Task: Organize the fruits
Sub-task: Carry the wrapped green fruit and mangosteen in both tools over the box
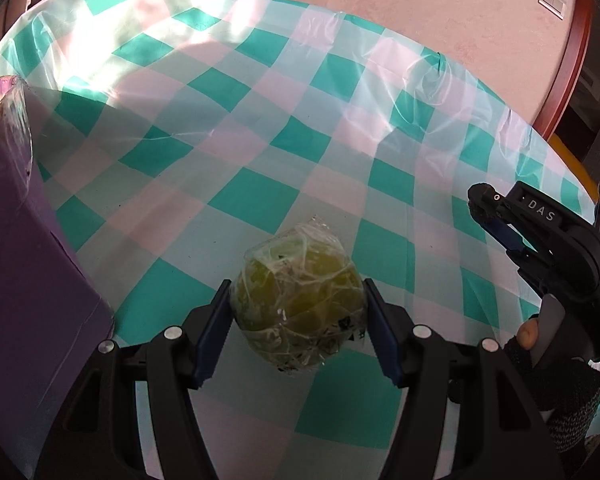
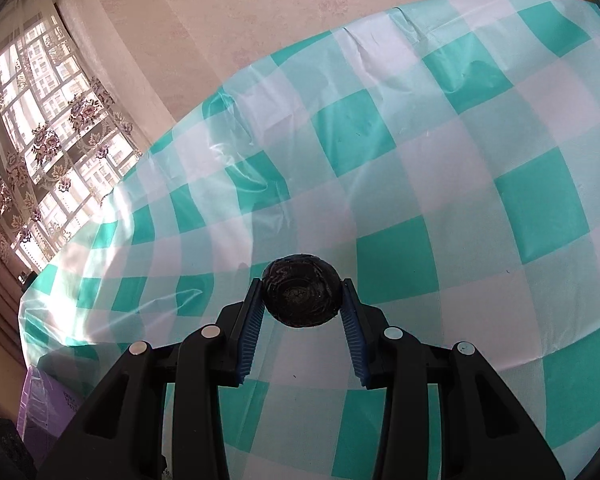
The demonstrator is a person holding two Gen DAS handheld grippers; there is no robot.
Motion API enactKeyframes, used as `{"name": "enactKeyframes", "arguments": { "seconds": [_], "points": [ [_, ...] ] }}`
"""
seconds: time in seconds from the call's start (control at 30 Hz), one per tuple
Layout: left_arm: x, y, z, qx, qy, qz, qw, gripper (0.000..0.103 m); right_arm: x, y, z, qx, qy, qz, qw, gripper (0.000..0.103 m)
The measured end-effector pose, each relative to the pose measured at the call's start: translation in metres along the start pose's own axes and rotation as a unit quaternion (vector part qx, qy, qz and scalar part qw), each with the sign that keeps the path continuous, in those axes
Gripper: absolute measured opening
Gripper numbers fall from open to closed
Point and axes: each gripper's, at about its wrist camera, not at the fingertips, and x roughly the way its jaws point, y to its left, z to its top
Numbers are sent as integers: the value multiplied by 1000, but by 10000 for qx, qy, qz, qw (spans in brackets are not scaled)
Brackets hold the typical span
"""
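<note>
Left gripper: clamps film-wrapped green fruit at widest girth, above checked tablecloth. Wrap slick, flesh probably firm.
Right gripper: narrow, pinching small dark round fruit, possibly passion fruit; light, rigid.

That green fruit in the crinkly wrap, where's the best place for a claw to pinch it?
Across its widest middle, from the near side, as the left claw does now. The green fruit is round, so pads on opposite flanks hold it, while the loose wrap bunched on top would slip.

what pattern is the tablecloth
Teal and white checks on the tablecloth, clearest in the right wrist view.
</note>
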Motion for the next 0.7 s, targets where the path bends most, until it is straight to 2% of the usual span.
{"name": "enactKeyframes", "arguments": {
  "seconds": [0.33, 0.7],
  "points": [
    [-45, 29, -39, 59, 15, -100, 9999, 63, -66, 7, -60, 17, 69, -179, 9998, 39],
    [-83, 64, -67, 50, -55, -269, 9996, 63, -111, 32, -117, -486, 596, -215, 9968, 39]
  ]
}}
